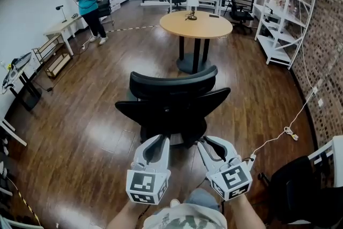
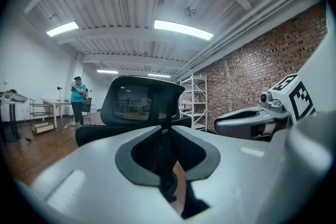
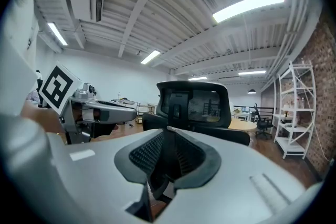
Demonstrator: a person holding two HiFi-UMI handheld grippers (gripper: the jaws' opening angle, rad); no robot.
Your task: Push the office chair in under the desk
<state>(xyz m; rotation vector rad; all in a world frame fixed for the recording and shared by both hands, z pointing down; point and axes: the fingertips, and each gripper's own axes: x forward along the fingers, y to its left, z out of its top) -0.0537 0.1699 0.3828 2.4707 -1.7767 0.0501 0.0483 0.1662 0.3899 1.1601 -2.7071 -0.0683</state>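
Left grey hand-held gripper (image 1: 162, 138) and right grey hand-held gripper (image 1: 203, 141) sit side by side at the near edge, each with its jaws drawn almost together and gripping nothing. Just ahead of both tips stands the black office chair with a mesh back (image 1: 172, 86), its back towards the grippers. It stands on the dark glossy wooden floor (image 1: 80, 137). Farther off, beyond the chair, is a round pale wooden table (image 1: 210, 27) with a small white-shaded lamp (image 1: 192, 6) on it. White metal shelving (image 1: 280, 13) lines the red brick wall (image 1: 321, 45) at right. A person in a teal top (image 1: 87, 4) stands far left.
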